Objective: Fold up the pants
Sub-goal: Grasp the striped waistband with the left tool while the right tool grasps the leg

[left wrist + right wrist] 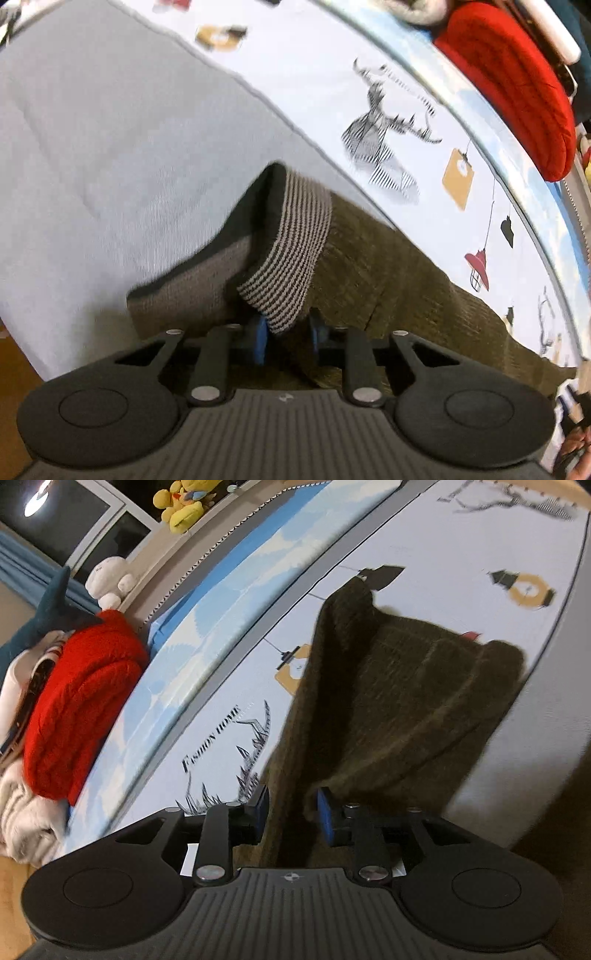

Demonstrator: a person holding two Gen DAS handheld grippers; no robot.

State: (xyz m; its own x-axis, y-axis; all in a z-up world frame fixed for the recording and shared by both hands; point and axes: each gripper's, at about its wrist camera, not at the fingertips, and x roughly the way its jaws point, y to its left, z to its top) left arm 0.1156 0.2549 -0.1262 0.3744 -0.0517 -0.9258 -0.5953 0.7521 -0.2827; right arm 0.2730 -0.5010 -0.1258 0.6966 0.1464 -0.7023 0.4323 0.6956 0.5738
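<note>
Pants, olive-brown coarse-knit with a grey-and-black striped ribbed band (pixel 388 266): lie spread on the bed, partly on the print, partly on the grey cover.

Bed, white sheet printed with stags and hanging lamps (pixel 314 92): carries the pants; a plain grey quilted cover (pixel 92 129) lies over the near side.

Red knitted garment, bunched (pixel 74 709): at the bed's far edge, well apart from the pants.

Yellow plush toy (pixel 184 502): on the ledge beyond the bed.

Left claw, black with blue pads (pixel 288 338): points steeply down at the striped band, whose lower corner sits between the pads. Jaws stand narrowly apart; whether the pads press the band I cannot tell.

Right claw, black with blue pads (pixel 291 812): jaws apart, a fold of the olive knit running between them, not visibly pinched.

Step in hand, judged: taking hold of two points before the fold. Done well, each claw closes on the full thickness of cloth, both lift together, and edges are laid to match.
</note>
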